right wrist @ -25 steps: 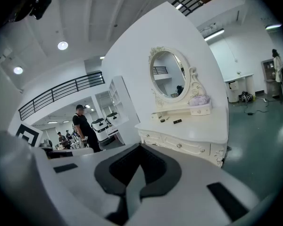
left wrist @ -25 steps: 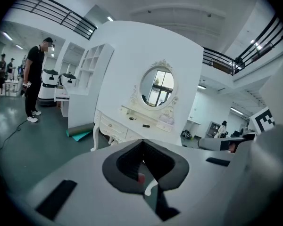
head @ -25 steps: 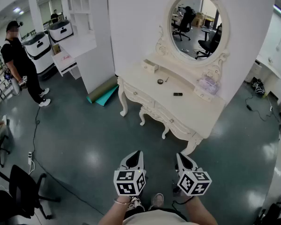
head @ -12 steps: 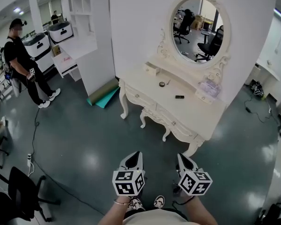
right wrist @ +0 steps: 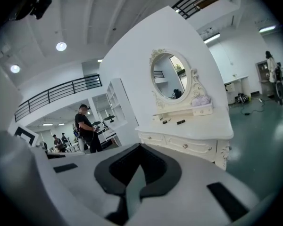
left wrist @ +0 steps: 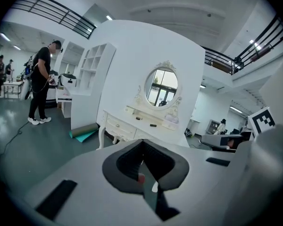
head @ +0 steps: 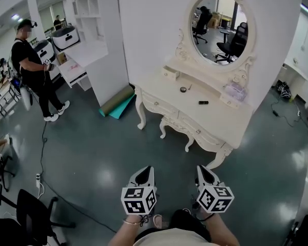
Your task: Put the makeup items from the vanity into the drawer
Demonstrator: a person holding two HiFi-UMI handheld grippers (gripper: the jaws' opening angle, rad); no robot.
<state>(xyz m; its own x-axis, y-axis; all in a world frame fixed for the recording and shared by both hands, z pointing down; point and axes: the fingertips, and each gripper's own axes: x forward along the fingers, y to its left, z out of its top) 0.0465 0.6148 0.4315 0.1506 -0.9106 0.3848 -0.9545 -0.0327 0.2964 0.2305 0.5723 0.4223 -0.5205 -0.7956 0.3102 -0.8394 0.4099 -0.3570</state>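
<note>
- A person in black clothes [head: 33, 68] stands at the far left on the glossy grey-green floor [head: 92, 152]. A black office chair [head: 33, 214] sits in the lower left corner.
- A white open shelving unit [head: 87, 4] adjoins a white partition wall [head: 149, 29], and a rolled teal mat [head: 115, 102] lies at its foot.
- The cream carved table [head: 220, 129] stands against that wall under an oval framed mirror [head: 222, 24]. Its front drawers [head: 158, 105] are all shut.
- On the table top lie a round dark compact [head: 183, 89], a thin stick [head: 189, 86] just beside it, and a black oblong item [head: 203, 102] further right, apart from both.
- On the raised back ledge sit a small cream drawer box [head: 170, 74] at the left and a lilac translucent pouch [head: 232, 92] at the right.
- The left gripper [head: 147, 170] and the right gripper [head: 201, 169] hover side by side over the floor, well apart from the table. Each has its fingers pressed together on nothing.
- Compared with a second ago, the person in black has walked towards the shelving unit.
- The table now sits slightly further right in the head view, and the three items on it lie as they did.
- Both grippers keep the same place low in the frame, closed as before.
</note>
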